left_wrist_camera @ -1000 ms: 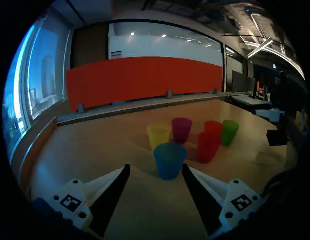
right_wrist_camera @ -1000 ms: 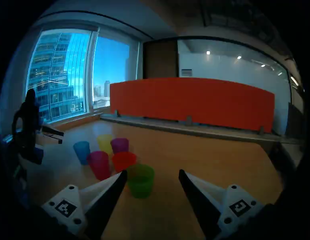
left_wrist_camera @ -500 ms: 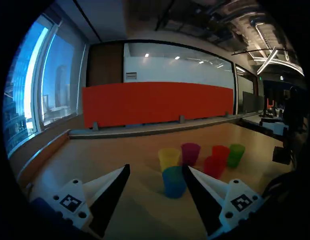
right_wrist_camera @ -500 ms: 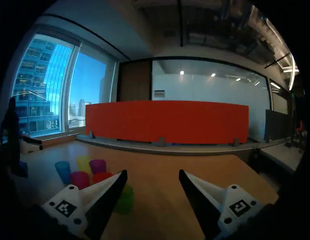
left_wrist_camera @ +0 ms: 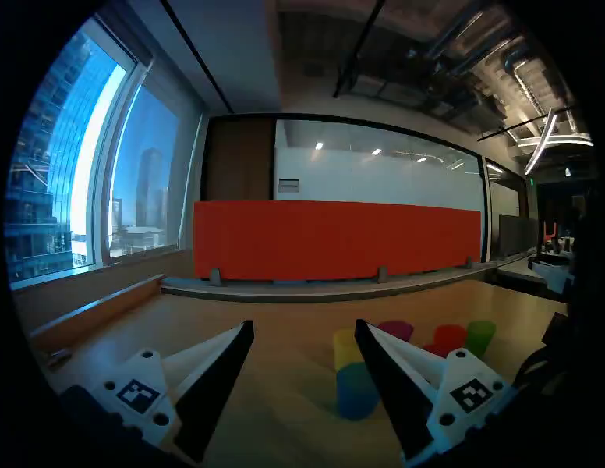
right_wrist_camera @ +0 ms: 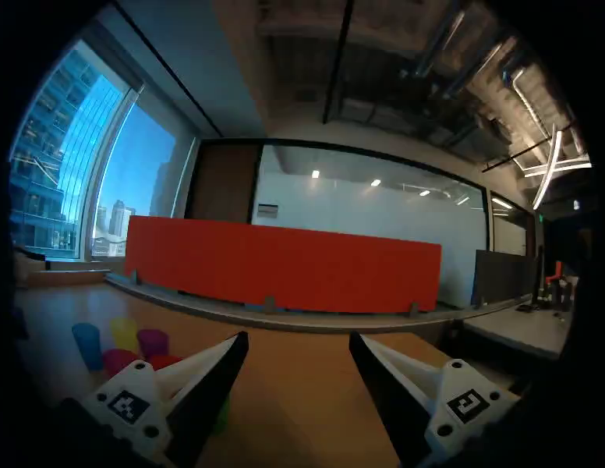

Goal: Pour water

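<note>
Six small plastic cups stand bunched together on the wooden table (right_wrist_camera: 302, 405), low at the left of the right gripper view: a blue cup (right_wrist_camera: 88, 345), a yellow cup (right_wrist_camera: 123, 331), a purple cup (right_wrist_camera: 153, 342), a pink cup (right_wrist_camera: 115, 361), a red cup (right_wrist_camera: 167, 361) and a sliver of a green cup (right_wrist_camera: 222, 413) peeking from behind one finger. The right gripper (right_wrist_camera: 298, 336) hangs above the table with its two fingers spread wide and nothing between them, pointing level toward the long orange partition (right_wrist_camera: 279, 269) rather than at the cups. In the left gripper view the left gripper (left_wrist_camera: 302, 323) is likewise spread apart and holds nothing. There the blue cup sits nearest, partly covered by the finger on the view's right, with the yellow cup just behind it and the purple, red and green ones farther back to the right. Whether any cup holds water cannot be told. Tall windows (left_wrist_camera: 68, 195) line the wall to the left of the partition.
</note>
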`<state>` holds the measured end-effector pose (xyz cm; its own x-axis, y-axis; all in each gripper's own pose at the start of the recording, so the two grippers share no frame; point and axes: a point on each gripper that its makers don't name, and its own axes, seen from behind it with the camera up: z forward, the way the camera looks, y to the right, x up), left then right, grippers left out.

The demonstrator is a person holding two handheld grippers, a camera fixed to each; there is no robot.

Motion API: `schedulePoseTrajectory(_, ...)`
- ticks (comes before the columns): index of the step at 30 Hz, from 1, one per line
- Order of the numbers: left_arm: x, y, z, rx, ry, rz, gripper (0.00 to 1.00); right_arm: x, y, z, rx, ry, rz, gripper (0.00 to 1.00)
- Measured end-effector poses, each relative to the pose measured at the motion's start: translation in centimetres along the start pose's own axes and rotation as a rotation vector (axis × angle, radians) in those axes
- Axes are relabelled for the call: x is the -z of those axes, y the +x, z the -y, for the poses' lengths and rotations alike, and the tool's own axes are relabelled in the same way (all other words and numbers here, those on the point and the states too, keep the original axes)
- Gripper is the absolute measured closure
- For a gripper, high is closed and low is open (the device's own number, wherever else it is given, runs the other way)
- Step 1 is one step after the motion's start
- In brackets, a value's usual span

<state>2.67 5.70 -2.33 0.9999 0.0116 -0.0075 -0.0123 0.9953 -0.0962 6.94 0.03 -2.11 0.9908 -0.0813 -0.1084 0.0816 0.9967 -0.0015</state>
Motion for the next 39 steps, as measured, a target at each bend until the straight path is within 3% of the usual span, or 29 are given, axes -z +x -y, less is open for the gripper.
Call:
schedulePoseTrajectory(11,-0.2,0.3,-0.3,-0.054,0.030,-0.043,0.04,0.0,0.1,0.4,-0.032,-0.038,-0.005,0.00)
schedulePoseTrajectory(24,-1.1,-1.1,-0.7,-0.099,0.055,-0.064,0.04,0.3,0.1,1.6,-0.009,-0.023,-0.009,0.00)
schedulePoseTrajectory(39,-2.1,-3.7,2.0,-0.101,0.057,-0.045,0.04,0.1,-0.2,0.9,-0.045,-0.052,0.007,0.00)
